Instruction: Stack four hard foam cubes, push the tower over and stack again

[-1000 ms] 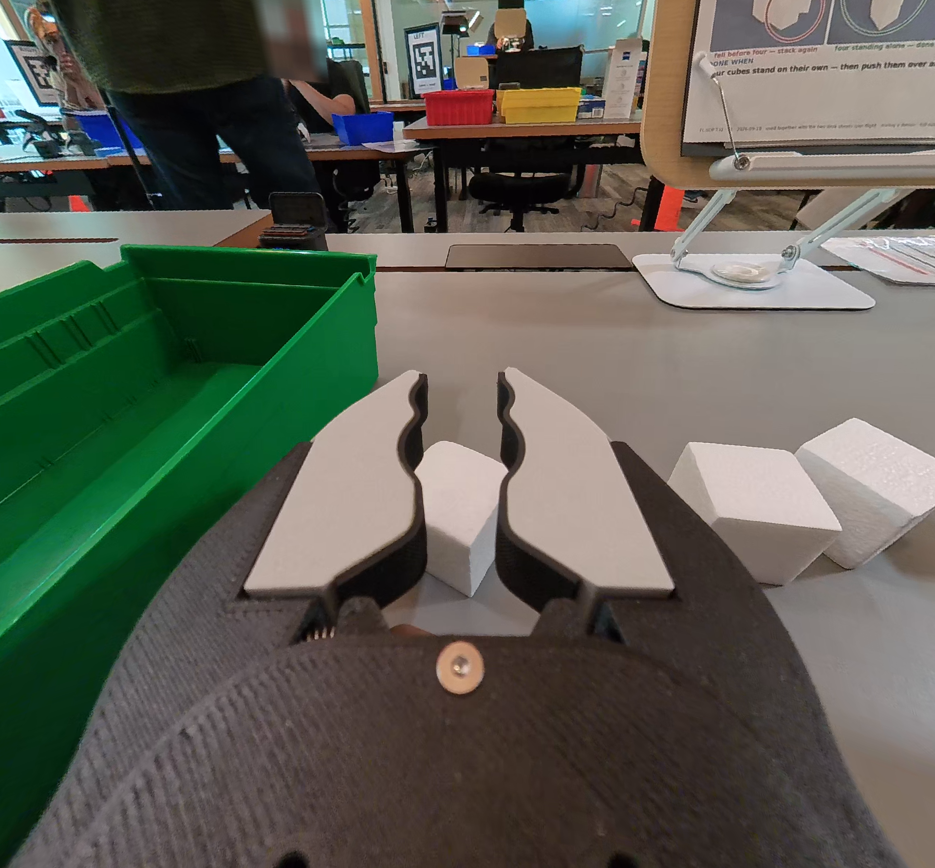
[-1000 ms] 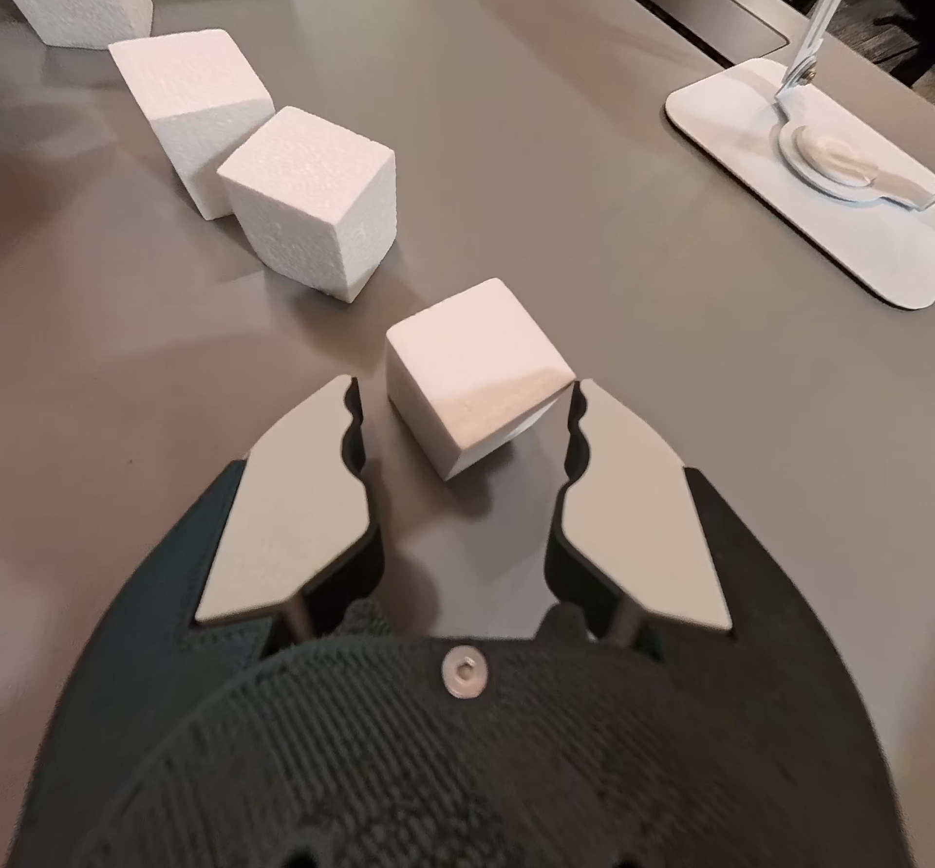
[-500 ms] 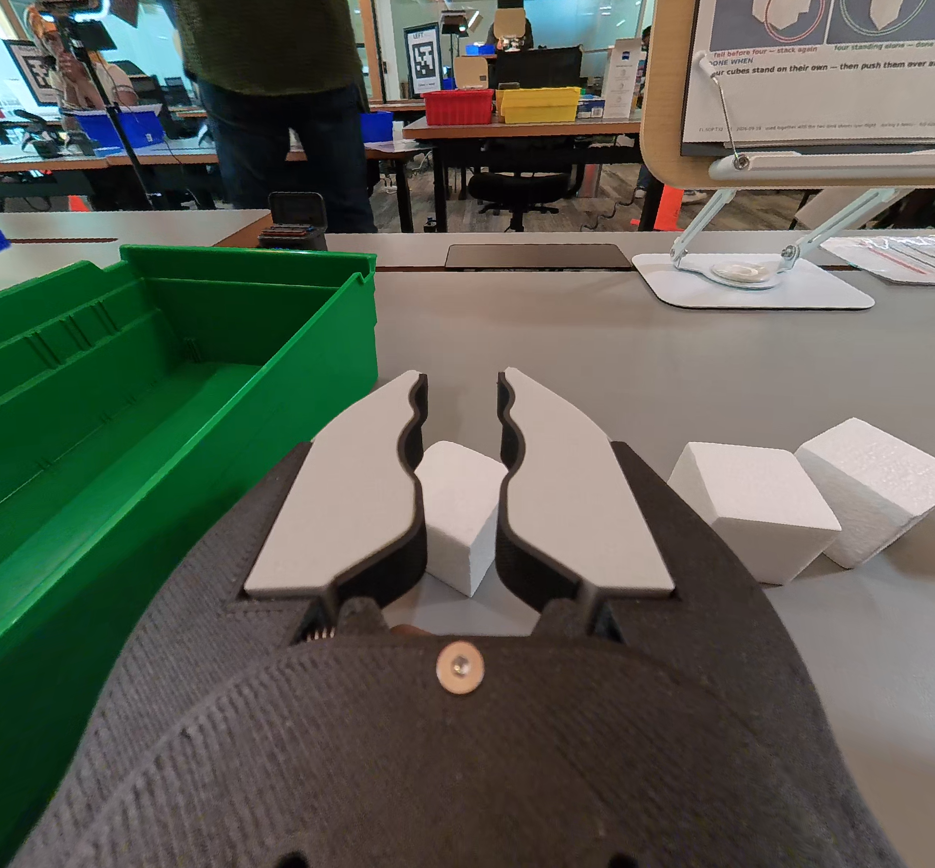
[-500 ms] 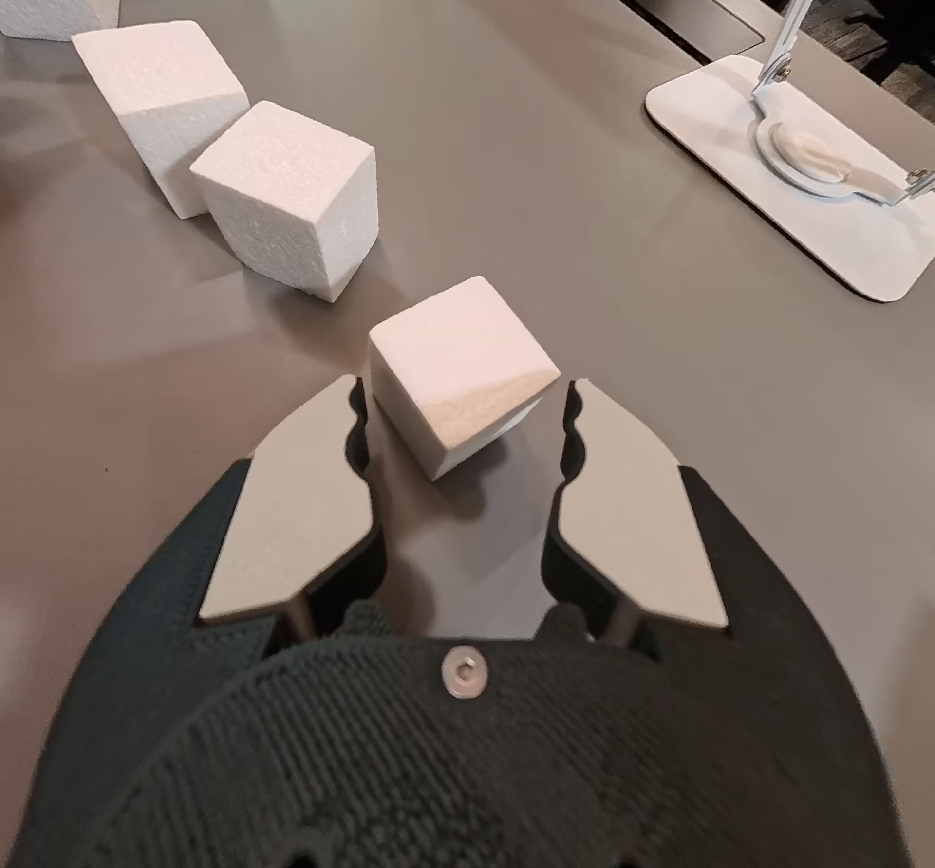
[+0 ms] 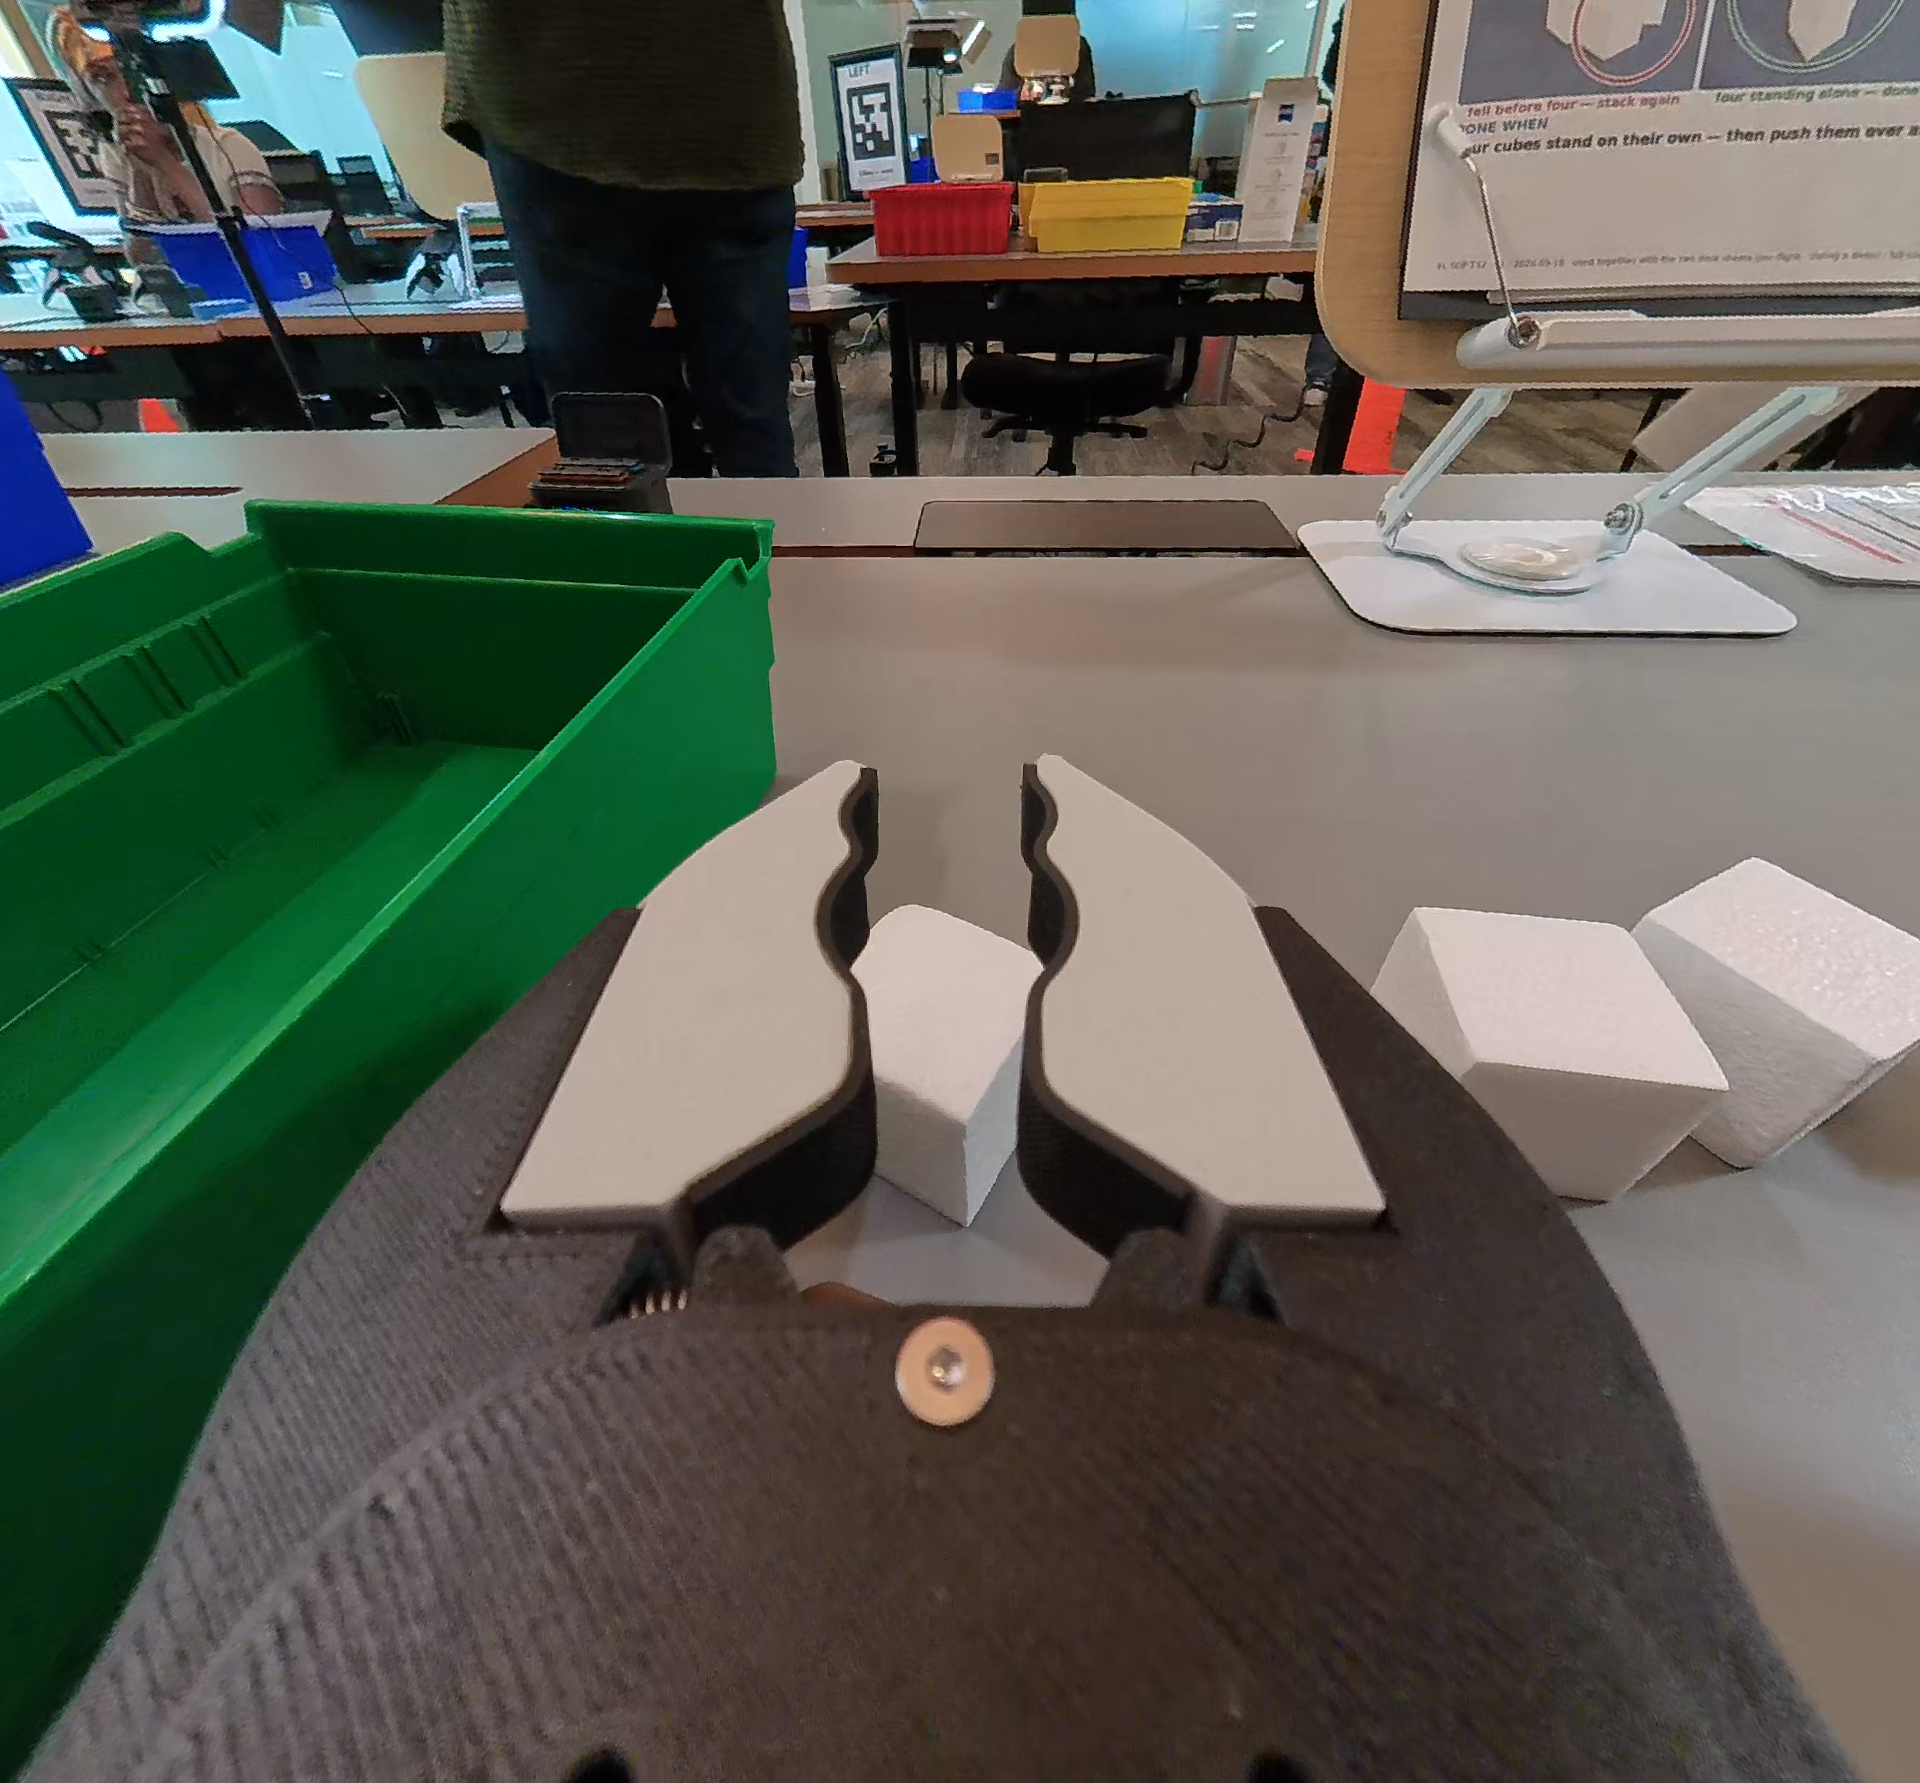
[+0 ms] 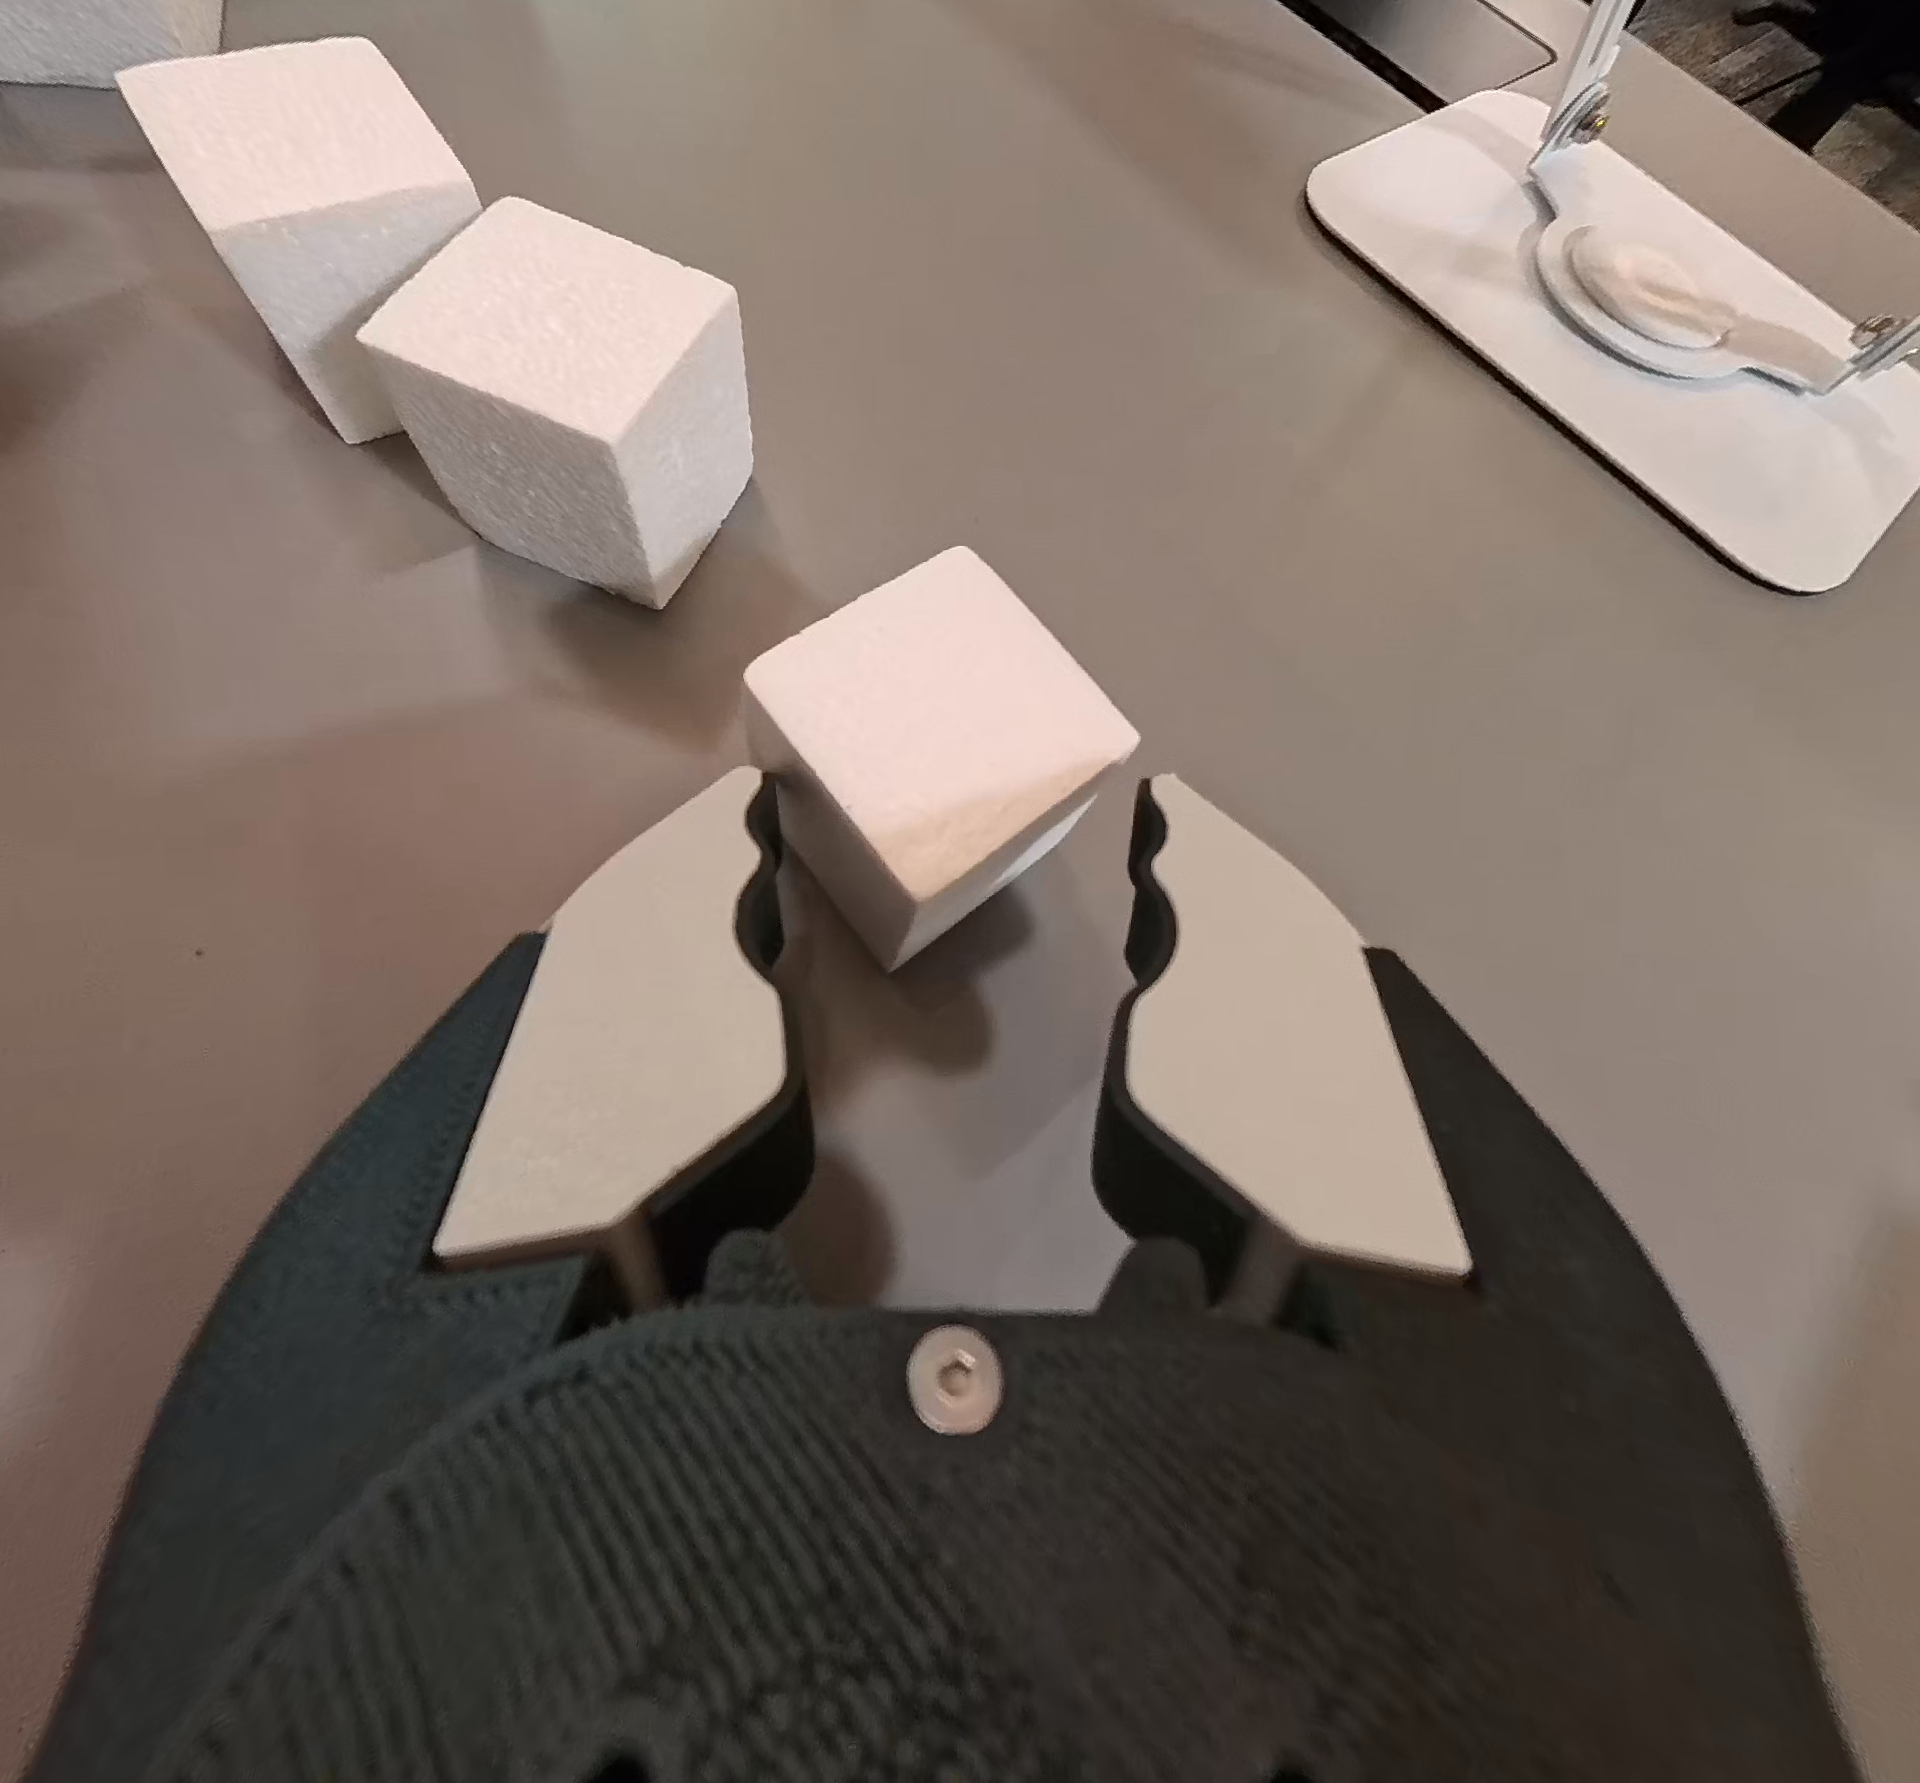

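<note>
Right now your left gripper point(image 5: 948, 777) is clamped on a white foam cube point(image 5: 940, 1058), which sits tilted deep between the two fingers with one corner edge facing the camera; its underside is hidden, so you cannot tell whether it rests on the grey table point(image 5: 1195, 694). Just to the left of that gripper stands a green bin point(image 5: 395, 798), open at the top, its near wall close beside the left finger. To the right of the gripper lie two more foam cubes, the nearer cube point(image 5: 1538, 1037) and the farther cube point(image 5: 1787, 995), touching each other and both tipped over at a slant. Beyond them, at the back of the table, a white stand base point(image 5: 1538, 590) carries a board with a printed sheet point(image 5: 1662, 71), and a person in dark trousers point(image 5: 644, 279) stands behind the table. Your right gripper point(image 6: 951, 777) is spread wide and grips nothing; a small foam cube point(image 6: 935, 746) sits on the table between its fingertips, turned corner-on, close to the left fingertip and apart from the right one. Farther out to the left, the same two leaning cubes show as a front cube point(image 6: 571, 434) resting against a rear cube point(image 6: 291, 195), and the stand base point(image 6: 1621, 331) lies off to the right
</note>
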